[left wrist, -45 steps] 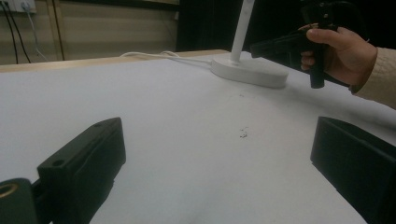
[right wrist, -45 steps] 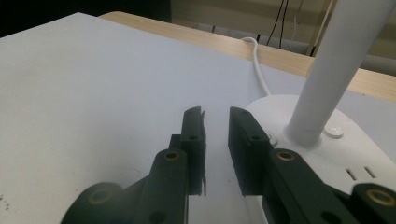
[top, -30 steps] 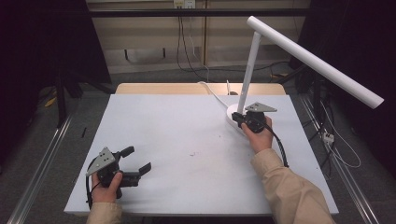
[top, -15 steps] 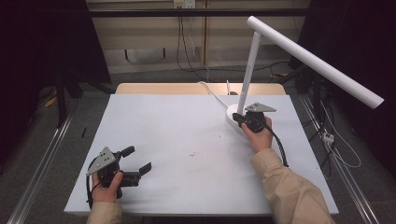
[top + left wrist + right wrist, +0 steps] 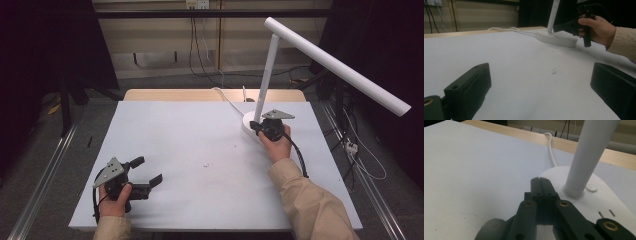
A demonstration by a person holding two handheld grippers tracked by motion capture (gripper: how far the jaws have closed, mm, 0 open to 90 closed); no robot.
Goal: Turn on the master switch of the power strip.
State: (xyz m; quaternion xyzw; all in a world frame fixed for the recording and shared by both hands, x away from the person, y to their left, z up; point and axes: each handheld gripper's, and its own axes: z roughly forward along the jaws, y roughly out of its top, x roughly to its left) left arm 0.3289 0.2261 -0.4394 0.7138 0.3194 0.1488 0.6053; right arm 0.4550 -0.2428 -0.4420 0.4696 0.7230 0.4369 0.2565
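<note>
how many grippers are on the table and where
2. The left gripper sits near the table's front left corner, jaws apart. The right gripper is at the lamp base, jaws together.

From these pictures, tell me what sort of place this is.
Probably a lab or recording bench, not a home: a bare white table with one desk lamp, loose cables along the back wall, and metal rails on the floor.

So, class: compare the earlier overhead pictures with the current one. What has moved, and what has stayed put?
Nothing visibly changed. The right tool stays shut over the lamp's base, beside the pole, and the left tool stays open above the white table at its near left corner. The lamp has not shifted.
</note>
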